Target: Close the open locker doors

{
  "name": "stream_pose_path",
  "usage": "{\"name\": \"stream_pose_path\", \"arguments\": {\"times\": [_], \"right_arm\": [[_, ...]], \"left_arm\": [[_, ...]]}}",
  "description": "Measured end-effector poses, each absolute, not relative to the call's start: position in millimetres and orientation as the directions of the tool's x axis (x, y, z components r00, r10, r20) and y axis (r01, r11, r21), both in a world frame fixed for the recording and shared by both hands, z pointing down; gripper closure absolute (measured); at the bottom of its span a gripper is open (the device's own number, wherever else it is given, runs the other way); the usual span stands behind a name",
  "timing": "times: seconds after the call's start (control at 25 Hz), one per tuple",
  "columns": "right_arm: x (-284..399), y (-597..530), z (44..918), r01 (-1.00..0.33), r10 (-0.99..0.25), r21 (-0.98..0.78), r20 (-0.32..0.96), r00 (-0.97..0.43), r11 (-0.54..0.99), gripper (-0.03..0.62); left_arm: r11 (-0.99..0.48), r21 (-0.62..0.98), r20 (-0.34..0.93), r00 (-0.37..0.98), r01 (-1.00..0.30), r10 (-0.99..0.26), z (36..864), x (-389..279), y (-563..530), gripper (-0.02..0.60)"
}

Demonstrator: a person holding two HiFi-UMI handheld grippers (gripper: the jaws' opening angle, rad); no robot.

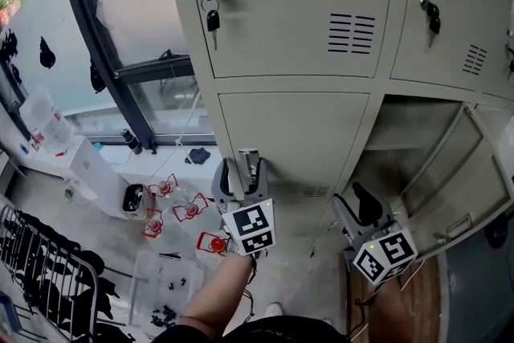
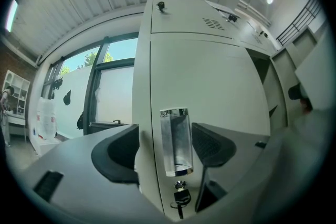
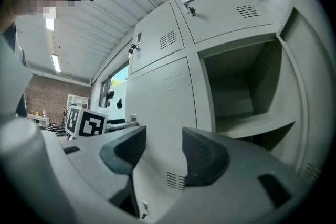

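Open compartment [image 1: 401,128]: free, right of centre.
Open door [image 1: 458,182]: juts out, lower right.
Floor clutter [image 1: 190,209]: lower left.

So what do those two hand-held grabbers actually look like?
Both are pale grey plastic tools. The left gripper and the right gripper each end in two wedge-shaped fingers with black ribbed pads. Each carries a white cube printed with black square markers. No sleeves show on the forearms.

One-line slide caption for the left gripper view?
Open left gripper frames the chrome handle on a locker door.
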State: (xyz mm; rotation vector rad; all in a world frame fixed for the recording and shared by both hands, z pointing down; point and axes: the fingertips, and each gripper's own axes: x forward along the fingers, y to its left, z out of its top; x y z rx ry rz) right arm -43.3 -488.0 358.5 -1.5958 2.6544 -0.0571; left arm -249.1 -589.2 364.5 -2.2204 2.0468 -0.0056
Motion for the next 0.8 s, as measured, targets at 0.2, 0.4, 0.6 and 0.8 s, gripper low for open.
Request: {"name": "stream_pose_path", "arguments": {"times": [0.2,0.4,0.6,0.8], "right_arm": [[-40.4,-486.0,357.1,-0.883,-0.884,-0.055,-0.024,-0.466,0.467,0.393],[-33.8,-480.7,355.5,-0.89,-0.892,-0.062,-0.036,-0.451,0.452,0.393],[-18.6,-466.9,349.5,-0.907,-0.908,-0.05,-0.044,-0.416,0.418,0.393],[17.7,-442.2,346.0,-0.939,-0.94,-0.045,-0.055,-0.337,0.34,0.393]], "left_arm": [[-0.097,-0.092,-0.087,0.105,-0.991,-0.991,362.9,-244.6,-582.6,0.264],[-0.159,-0.104,-0.117,0.171,-0.982,-0.978,355.9,-224.3,-562.7,0.264],[-0.316,-0.098,-0.127,0.327,-0.944,-0.937,351.5,-176.4,-535.8,0.264],[-0.539,-0.068,-0.113,0.543,-0.84,-0.832,351.2,-106.5,-506.4,0.264]]}}
